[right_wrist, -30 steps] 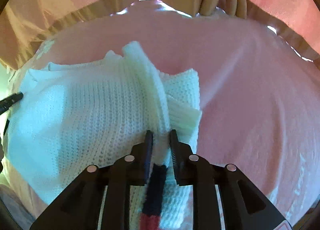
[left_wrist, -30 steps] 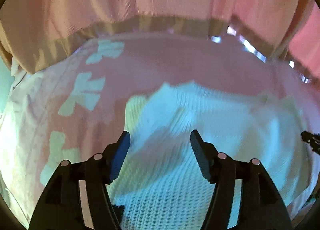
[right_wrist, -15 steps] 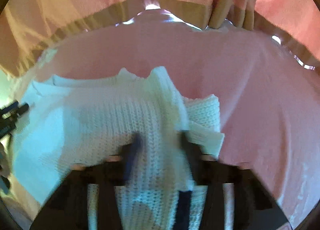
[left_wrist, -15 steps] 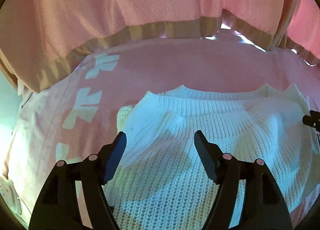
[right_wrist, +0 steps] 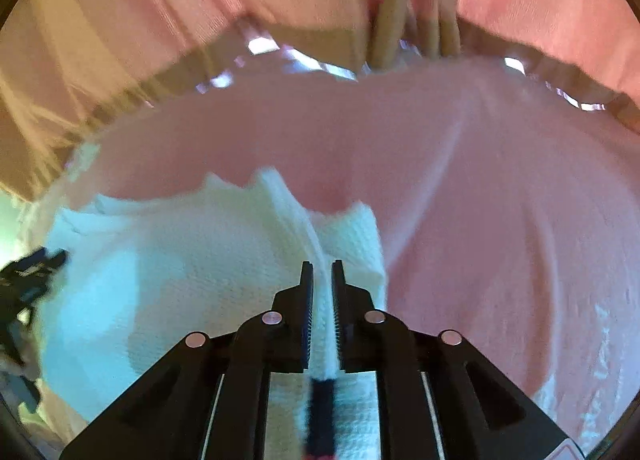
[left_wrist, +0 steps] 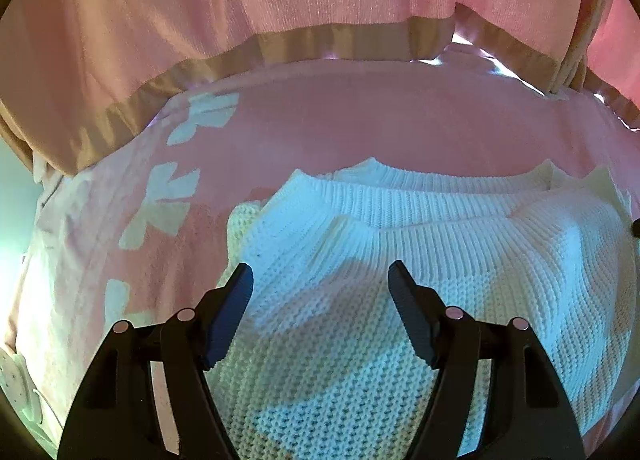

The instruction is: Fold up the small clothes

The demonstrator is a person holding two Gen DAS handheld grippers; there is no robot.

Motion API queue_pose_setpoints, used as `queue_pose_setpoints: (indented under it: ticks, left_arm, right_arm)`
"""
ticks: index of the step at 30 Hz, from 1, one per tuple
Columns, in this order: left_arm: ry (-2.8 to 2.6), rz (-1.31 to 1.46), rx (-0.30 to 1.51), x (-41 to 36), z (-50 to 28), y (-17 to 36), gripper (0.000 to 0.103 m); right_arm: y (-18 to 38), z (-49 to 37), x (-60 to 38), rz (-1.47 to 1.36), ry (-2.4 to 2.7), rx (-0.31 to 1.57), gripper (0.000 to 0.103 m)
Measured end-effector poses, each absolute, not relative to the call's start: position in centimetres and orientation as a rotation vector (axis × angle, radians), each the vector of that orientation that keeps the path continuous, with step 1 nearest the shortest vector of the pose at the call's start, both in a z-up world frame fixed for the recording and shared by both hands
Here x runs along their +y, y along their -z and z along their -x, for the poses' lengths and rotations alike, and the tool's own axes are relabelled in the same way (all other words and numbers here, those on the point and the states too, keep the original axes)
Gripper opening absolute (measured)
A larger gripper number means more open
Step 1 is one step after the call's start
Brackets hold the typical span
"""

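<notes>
A small white knit sweater [left_wrist: 420, 260] lies folded on a pink bedsheet [left_wrist: 360, 131]. My left gripper [left_wrist: 320, 292] is open and empty, just above the sweater's left part. In the right wrist view the sweater [right_wrist: 180, 280] fills the lower left. My right gripper [right_wrist: 322, 280] is shut on a raised fold of the sweater's right edge. A dark and red trim of the garment shows between the fingers low down. The left gripper [right_wrist: 24, 284] shows blurred at the far left.
White bow prints [left_wrist: 160, 203] mark the sheet at the left. Pink curtains with a tan hem [left_wrist: 320, 43] hang along the far edge of the bed. Bare pink sheet [right_wrist: 500, 219] lies to the right of the sweater.
The right gripper briefly opened, then shut again on the sweater's fold. The left gripper, open throughout, has drawn back, so more of the sweater's ribbed edges now shows.
</notes>
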State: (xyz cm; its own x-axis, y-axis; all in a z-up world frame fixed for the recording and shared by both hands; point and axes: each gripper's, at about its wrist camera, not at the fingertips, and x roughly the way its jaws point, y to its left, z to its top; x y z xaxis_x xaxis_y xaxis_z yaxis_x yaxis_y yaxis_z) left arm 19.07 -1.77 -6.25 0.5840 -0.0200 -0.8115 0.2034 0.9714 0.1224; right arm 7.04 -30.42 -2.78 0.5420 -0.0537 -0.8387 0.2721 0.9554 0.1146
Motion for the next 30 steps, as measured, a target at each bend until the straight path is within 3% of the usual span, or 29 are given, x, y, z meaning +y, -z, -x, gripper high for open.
queue_pose_setpoints:
  ticks: [1, 3, 7, 9, 11, 12, 13, 18, 21, 23, 26, 27, 29, 30]
  left_arm:
    - [0.131, -0.212, 0.939, -1.8, -19.1, 6.2, 0.068]
    - [0.130, -0.219, 0.935, -1.9, -19.0, 6.2, 0.068]
    - [0.137, -0.191, 0.943, -1.6, -19.7, 6.3, 0.075]
    - [0.167, -0.134, 0.969, -0.9, -20.5, 6.6, 0.075]
    - [0.200, -0.071, 0.986, -0.2, -21.2, 6.9, 0.057]
    - [0.222, -0.049, 0.999, 0.1, -21.6, 7.1, 0.028]
    - [0.250, -0.026, 1.021, 0.4, -22.0, 7.3, 0.003]
    - [0.264, 0.043, 0.884, 1.7, -21.3, 3.6, 0.000]
    - [0.194, 0.058, 0.842, 3.2, -21.9, 2.8, 0.000]
    - [0.122, 0.024, 0.913, 3.8, -23.2, 5.1, 0.000]
    - [0.122, 0.130, 1.042, 5.3, -23.9, 7.2, 0.000]
    - [0.147, 0.150, 1.019, 5.4, -23.5, 6.4, 0.002]
    - [0.177, 0.153, 0.970, 5.3, -22.6, 4.7, 0.028]
    - [0.184, 0.163, 0.942, 5.3, -21.9, 3.8, 0.074]
  right_arm:
    - [2.3, -7.1, -30.1, -0.233, 0.179, 0.963, 0.018]
    - [2.0, -7.5, -29.6, -0.227, 0.181, 0.957, 0.043]
    - [2.8, -9.4, -29.0, -0.174, 0.166, 1.016, 0.053]
    - [3.8, -10.3, -28.7, -0.151, 0.151, 1.050, 0.053]
    - [4.9, -11.0, -28.0, -0.123, 0.127, 1.082, 0.049]
    - [5.1, -11.1, -27.8, -0.114, 0.120, 1.080, 0.025]
    - [4.9, -11.1, -27.6, -0.118, 0.100, 1.069, 0.011]
    - [-0.4, -9.9, -28.0, -0.192, 0.070, 0.880, 0.009]
    - [1.9, -11.1, -29.1, -0.192, 0.126, 0.970, 0.011]
    - [5.9, -12.0, -30.0, -0.178, 0.203, 1.113, 0.014]
    - [4.2, -11.4, -30.0, -0.174, 0.196, 1.066, 0.018]
    - [3.2, -10.9, -30.1, -0.183, 0.183, 1.037, 0.030]
    - [1.5, -10.0, -30.1, -0.209, 0.171, 0.980, 0.042]
    - [1.2, -9.9, -29.9, -0.208, 0.164, 0.974, 0.043]
